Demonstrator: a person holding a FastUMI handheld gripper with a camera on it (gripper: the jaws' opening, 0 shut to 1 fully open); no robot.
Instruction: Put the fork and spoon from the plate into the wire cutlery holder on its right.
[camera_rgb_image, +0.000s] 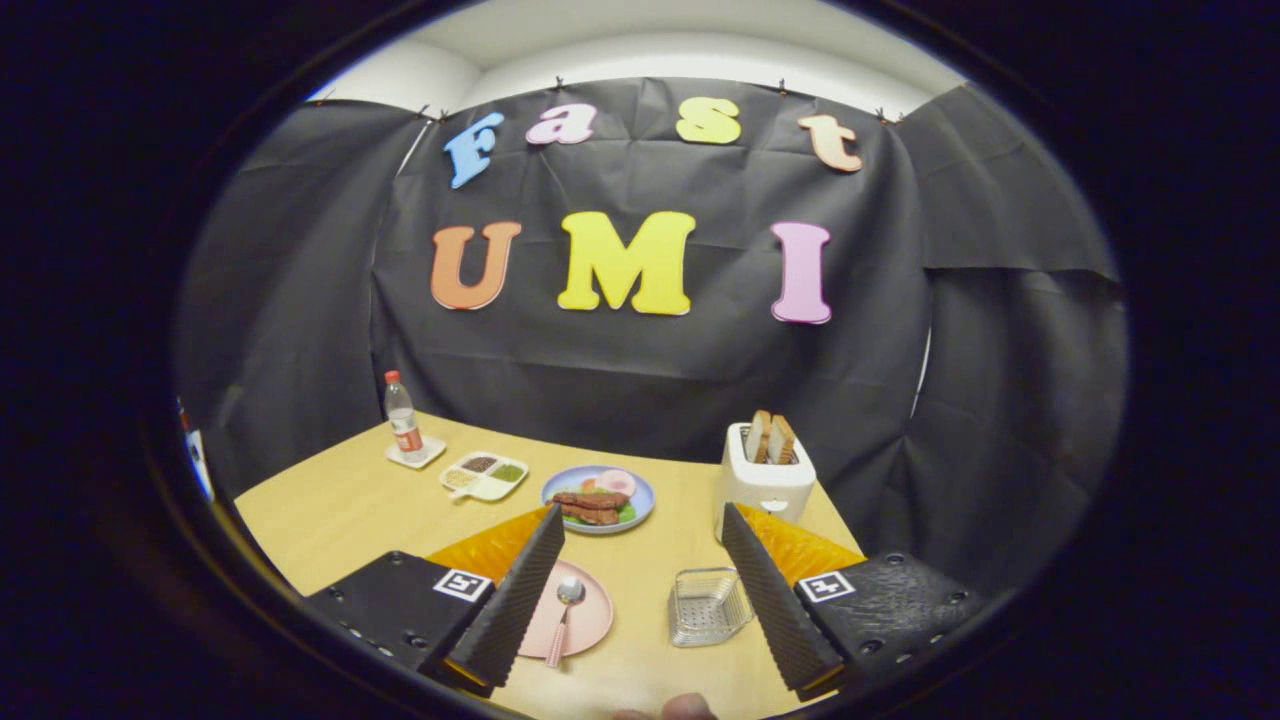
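A pink plate (590, 612) lies on the wooden table just ahead of the left finger, partly hidden by it. A spoon (562, 615) with a pink handle rests on the plate, bowl pointing away from me. The wire cutlery holder (708, 605) stands to the plate's right, close to the right finger's inner side, and looks empty. My gripper (640, 590) hovers above both, open wide, with nothing between its fingers. The fork may be hidden behind the left finger.
Farther back sit a blue plate of food (600, 498), a white toaster (762, 482) holding two bread slices, a divided condiment dish (484, 474) and a water bottle (403, 420) on a small tray. A fingertip (688, 707) shows at the near table edge.
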